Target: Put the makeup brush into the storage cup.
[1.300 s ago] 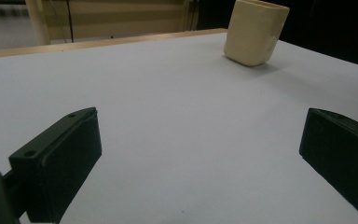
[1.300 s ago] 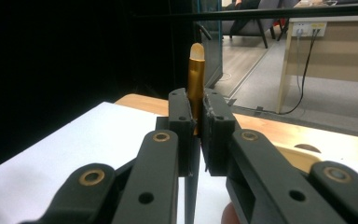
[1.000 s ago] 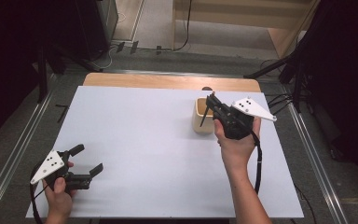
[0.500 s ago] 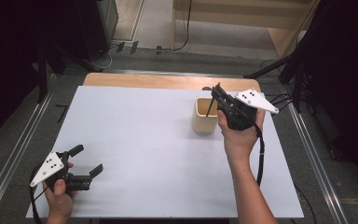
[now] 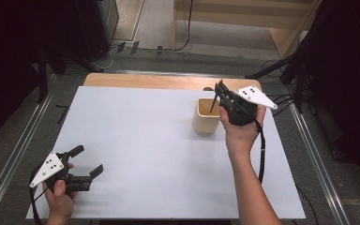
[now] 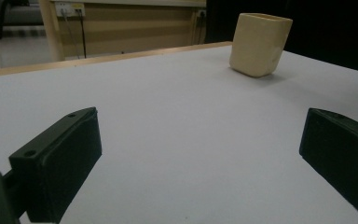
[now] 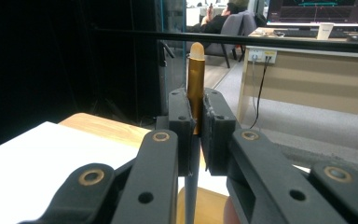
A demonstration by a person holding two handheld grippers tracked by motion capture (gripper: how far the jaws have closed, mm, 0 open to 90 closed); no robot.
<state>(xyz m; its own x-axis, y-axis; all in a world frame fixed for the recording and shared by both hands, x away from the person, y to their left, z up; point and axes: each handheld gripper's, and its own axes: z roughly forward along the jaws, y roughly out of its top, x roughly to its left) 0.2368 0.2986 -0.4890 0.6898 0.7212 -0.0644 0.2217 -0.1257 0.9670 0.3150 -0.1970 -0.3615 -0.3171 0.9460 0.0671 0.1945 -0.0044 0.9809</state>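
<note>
Counter (image 5: 136, 140): white sheet lying broad and bare between the claws. Cup (image 5: 206, 116): cream, squarish, standing near the far right edge. Pen (image 7: 195, 84): slim, gold-barrelled, standing upright, lower end hanging over the cup. Right claw (image 5: 219, 89) is pinching it; left claw (image 5: 85, 160) is gaping wide, empty.

Each hand-held gripper is black, the left hand-held gripper (image 5: 85, 162) and the right hand-held gripper (image 5: 219, 87) alike — topped by a grey three-cornered plate (image 5: 47, 168) with dark dots, trailing a black cable (image 5: 262, 154). Brass-coloured rivets (image 7: 161, 136) stud the linkage. Both forearms are bare — no sleeves.
</note>
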